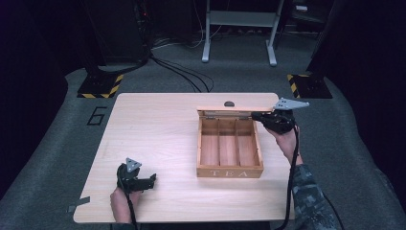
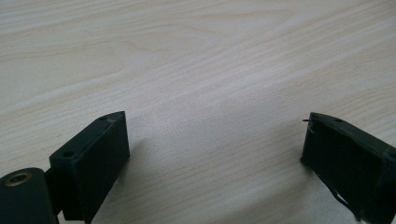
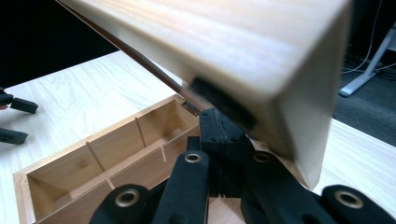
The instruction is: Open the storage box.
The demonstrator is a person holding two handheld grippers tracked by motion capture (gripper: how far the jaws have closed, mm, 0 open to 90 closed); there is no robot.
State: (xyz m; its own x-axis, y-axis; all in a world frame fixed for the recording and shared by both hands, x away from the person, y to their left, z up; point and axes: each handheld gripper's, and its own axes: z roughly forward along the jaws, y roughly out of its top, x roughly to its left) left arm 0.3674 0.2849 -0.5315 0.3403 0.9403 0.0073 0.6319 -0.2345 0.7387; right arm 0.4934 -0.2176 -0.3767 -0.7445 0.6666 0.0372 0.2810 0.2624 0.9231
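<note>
tea box (image 1: 230, 149) on table (image 1: 158, 124) right of centre | lid (image 1: 234, 109) behind box

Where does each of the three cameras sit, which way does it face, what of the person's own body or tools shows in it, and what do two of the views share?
High view: above the person's side, looking forward and down on the table; both forearms, left gripper, right gripper.
Left gripper view: on the left gripper, facing bare tabletop; jaws apart.
Right gripper view: on the right gripper, at the lid; jaws shut on its edge.
Shared: high and right gripper views show the tea box.
</note>
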